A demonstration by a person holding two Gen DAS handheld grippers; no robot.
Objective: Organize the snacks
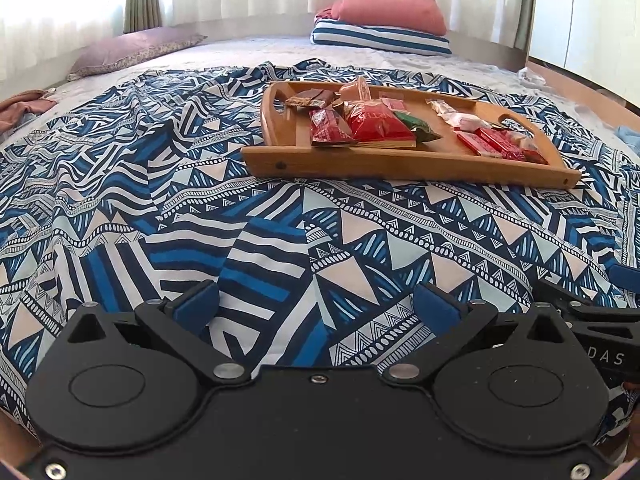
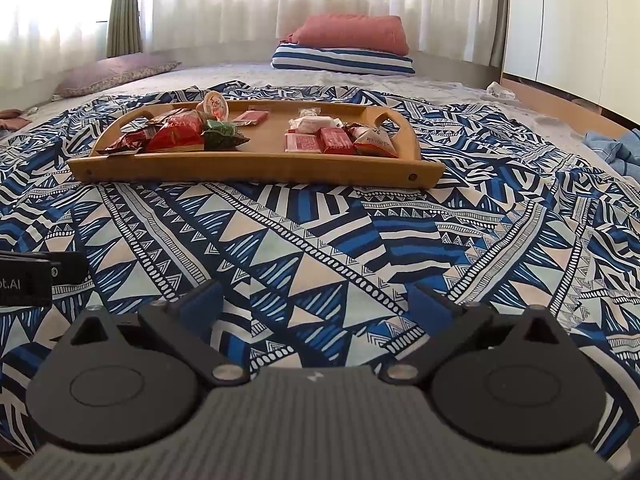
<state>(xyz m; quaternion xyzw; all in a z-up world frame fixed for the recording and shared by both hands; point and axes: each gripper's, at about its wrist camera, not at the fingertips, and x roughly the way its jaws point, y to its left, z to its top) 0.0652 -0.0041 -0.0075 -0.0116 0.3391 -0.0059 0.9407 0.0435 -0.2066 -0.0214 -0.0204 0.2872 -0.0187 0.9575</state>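
Observation:
A wooden tray (image 1: 400,164) (image 2: 256,168) lies on a blue patterned bedspread. It holds several snacks in two groups: red and green packets (image 1: 376,124) (image 2: 180,136) on its left side, and small red bars and pale wrapped sweets (image 1: 492,140) (image 2: 336,140) on its right side. My left gripper (image 1: 316,304) is open and empty, low over the bedspread, well short of the tray. My right gripper (image 2: 316,304) is open and empty too, also short of the tray. The right gripper's body shows at the left wrist view's right edge (image 1: 592,320).
Pillows (image 1: 380,24) (image 2: 344,44) are stacked at the head of the bed, with a purple pillow (image 1: 132,48) to the left. A wooden bed frame (image 1: 580,84) runs along the right. Blue cloth (image 2: 616,148) lies at the right edge. Curtains hang behind.

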